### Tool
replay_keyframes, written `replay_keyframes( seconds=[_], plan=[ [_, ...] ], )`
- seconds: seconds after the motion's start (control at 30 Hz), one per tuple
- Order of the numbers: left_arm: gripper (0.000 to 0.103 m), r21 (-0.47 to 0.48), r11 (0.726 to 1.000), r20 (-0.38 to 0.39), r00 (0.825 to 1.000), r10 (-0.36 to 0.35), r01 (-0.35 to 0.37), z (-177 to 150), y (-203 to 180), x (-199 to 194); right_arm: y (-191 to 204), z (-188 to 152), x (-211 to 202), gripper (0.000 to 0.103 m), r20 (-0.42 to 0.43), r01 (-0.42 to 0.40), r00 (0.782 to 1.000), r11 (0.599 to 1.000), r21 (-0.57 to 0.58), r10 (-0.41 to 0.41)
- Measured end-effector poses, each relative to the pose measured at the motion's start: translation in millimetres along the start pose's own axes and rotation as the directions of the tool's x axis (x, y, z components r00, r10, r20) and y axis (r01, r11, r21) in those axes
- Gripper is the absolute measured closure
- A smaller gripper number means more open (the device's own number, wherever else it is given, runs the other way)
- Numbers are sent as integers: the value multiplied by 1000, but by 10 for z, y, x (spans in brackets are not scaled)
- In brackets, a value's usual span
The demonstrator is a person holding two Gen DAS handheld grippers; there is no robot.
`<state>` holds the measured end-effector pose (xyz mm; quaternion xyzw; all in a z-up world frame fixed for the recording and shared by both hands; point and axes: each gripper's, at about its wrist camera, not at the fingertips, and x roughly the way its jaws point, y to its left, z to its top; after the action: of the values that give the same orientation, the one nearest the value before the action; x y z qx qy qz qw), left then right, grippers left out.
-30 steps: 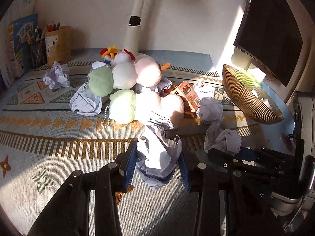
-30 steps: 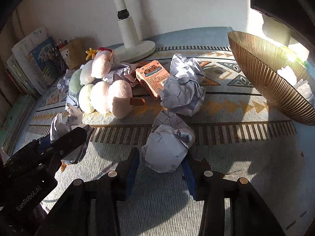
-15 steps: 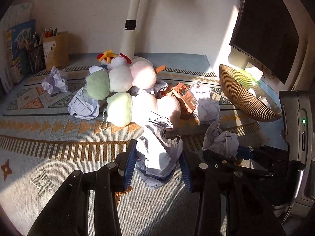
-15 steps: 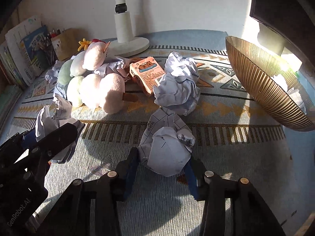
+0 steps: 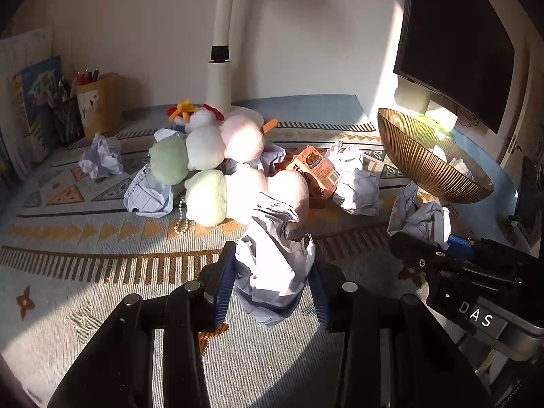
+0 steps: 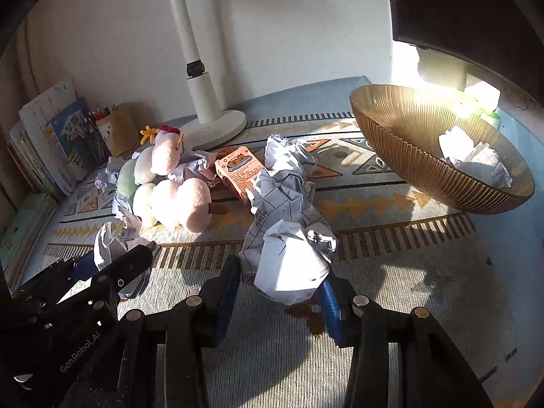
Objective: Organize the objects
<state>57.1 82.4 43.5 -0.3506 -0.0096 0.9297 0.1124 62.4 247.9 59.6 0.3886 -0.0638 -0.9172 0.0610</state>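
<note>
My left gripper [image 5: 272, 285] is shut on a crumpled paper ball [image 5: 273, 265] and holds it above the patterned mat. My right gripper [image 6: 277, 289] is shut on another crumpled paper ball [image 6: 289, 261], also lifted; this ball and gripper show in the left wrist view [image 5: 421, 217] at the right. The left gripper and its ball show in the right wrist view [image 6: 115, 248] at the left. A gold ribbed bowl [image 6: 408, 156] [image 5: 418, 159] with several paper balls inside stands to the right. More paper balls [image 5: 357, 187] [image 5: 102, 159] lie on the mat.
A pile of pastel plush toys [image 5: 210, 166] [image 6: 166, 187] and an orange carton [image 5: 316, 170] [image 6: 239, 170] lie mid-mat. A white lamp base [image 6: 210, 122] stands behind. A pen holder [image 5: 95, 105] and books [image 6: 57, 146] stand at the left. A dark monitor [image 5: 452, 40] hangs at the right.
Both grippers have risen with their paper balls, so the mat and the objects look farther away. The right gripper has drawn nearer the bowl.
</note>
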Motion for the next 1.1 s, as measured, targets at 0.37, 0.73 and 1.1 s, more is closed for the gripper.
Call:
replay_keyframes(
  seconds=[0.37,0.73,1.1],
  plan=[
    [66,107,950,110,946,-306,295,1280,-1030,-69,-1006,980,-1015,60,236,186,941,955,233,-241],
    [35,77,925,29,926,-375,372,1544,-1547,771,-1628,1042,-440,31,50,209,970,927,312,-236],
    [31,8,972,191,954,-231,234,1239,-707,-121,-495,700,-659,21,159,76,984,997,29,-80]
  ],
)
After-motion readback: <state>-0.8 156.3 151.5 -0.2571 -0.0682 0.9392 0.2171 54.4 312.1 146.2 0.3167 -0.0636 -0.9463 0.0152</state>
